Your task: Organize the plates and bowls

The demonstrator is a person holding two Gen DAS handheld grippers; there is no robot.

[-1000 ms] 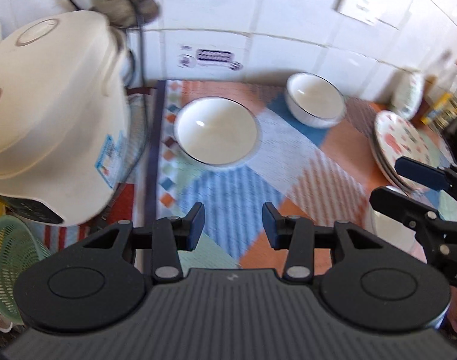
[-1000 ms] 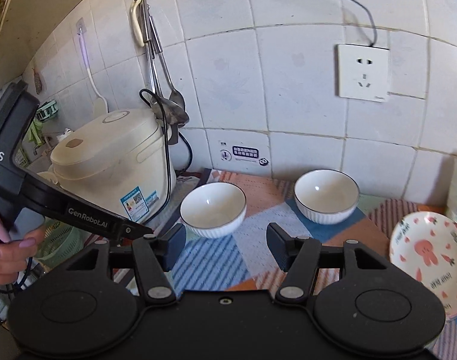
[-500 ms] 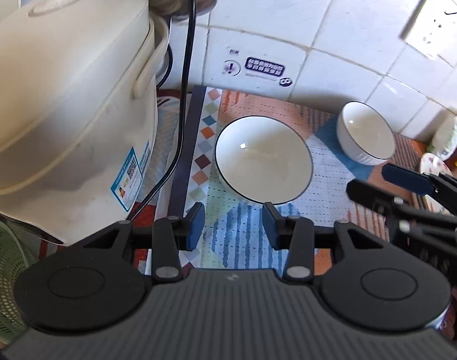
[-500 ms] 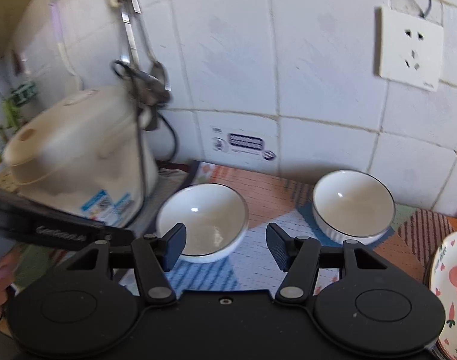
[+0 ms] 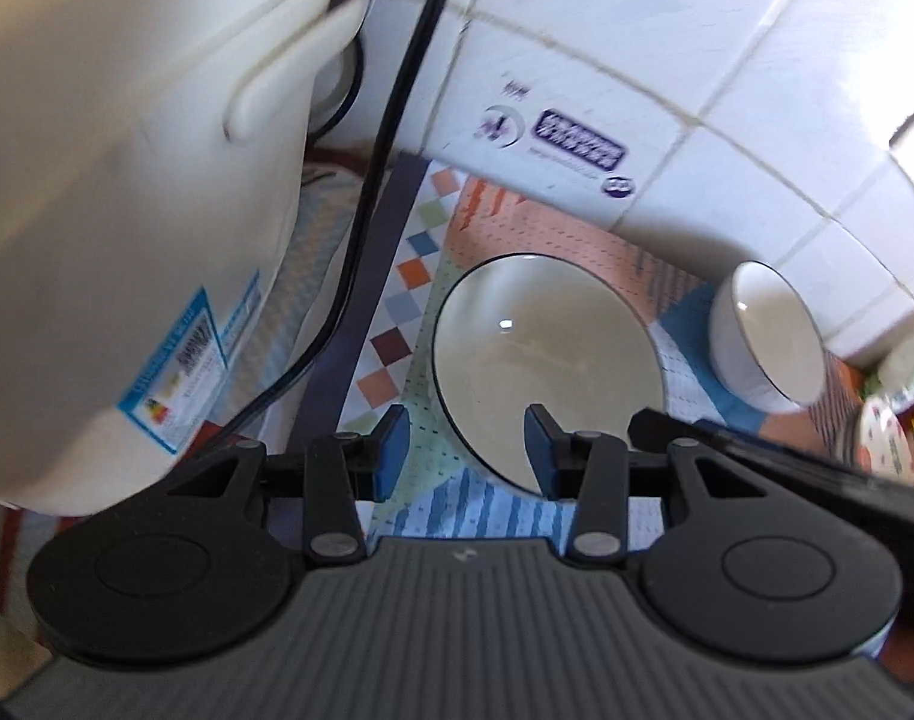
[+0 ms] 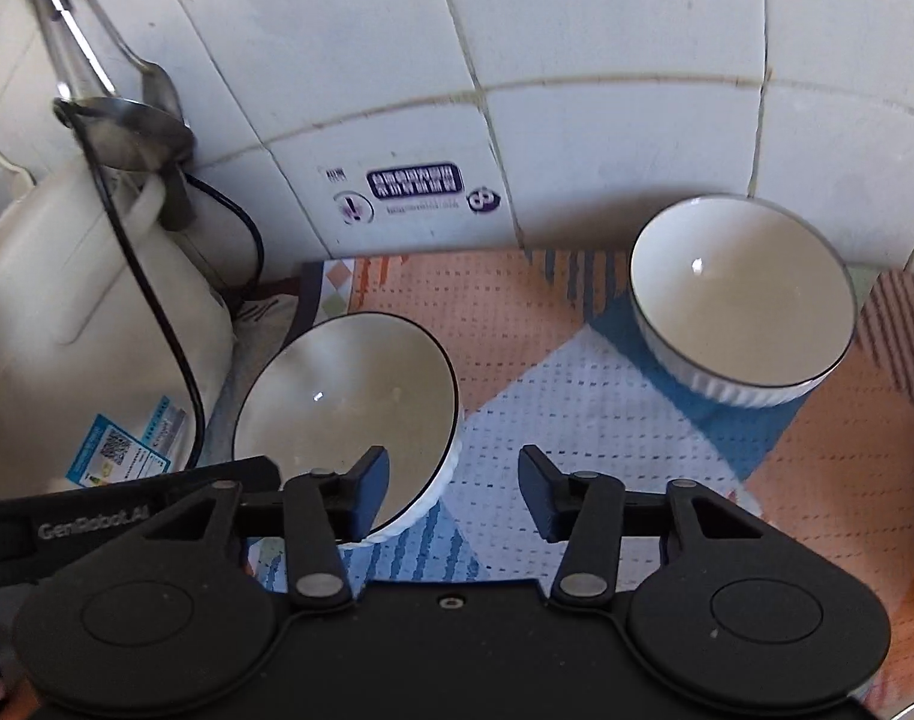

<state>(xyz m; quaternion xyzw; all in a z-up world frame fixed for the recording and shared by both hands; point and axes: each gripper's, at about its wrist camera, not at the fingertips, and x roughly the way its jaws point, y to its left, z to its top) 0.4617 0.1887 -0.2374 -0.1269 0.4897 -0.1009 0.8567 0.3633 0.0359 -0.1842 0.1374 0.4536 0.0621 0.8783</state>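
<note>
Two glazed bowls: near bowl looks slippery, breakable; grip its rim. Left tongs and right tongs gape, holding nothing.

We're getting bright daylight in both views, with sun washing out the white wall tiles at the upper right of the left wrist view. Motion blur is smearing that view, especially the rice cooker and its label, while the right wrist view is looking sharper. Fisheye is bending the tile lines at the edges, and a small glint is sitting in each bowl, near bowl and far bowl.
</note>
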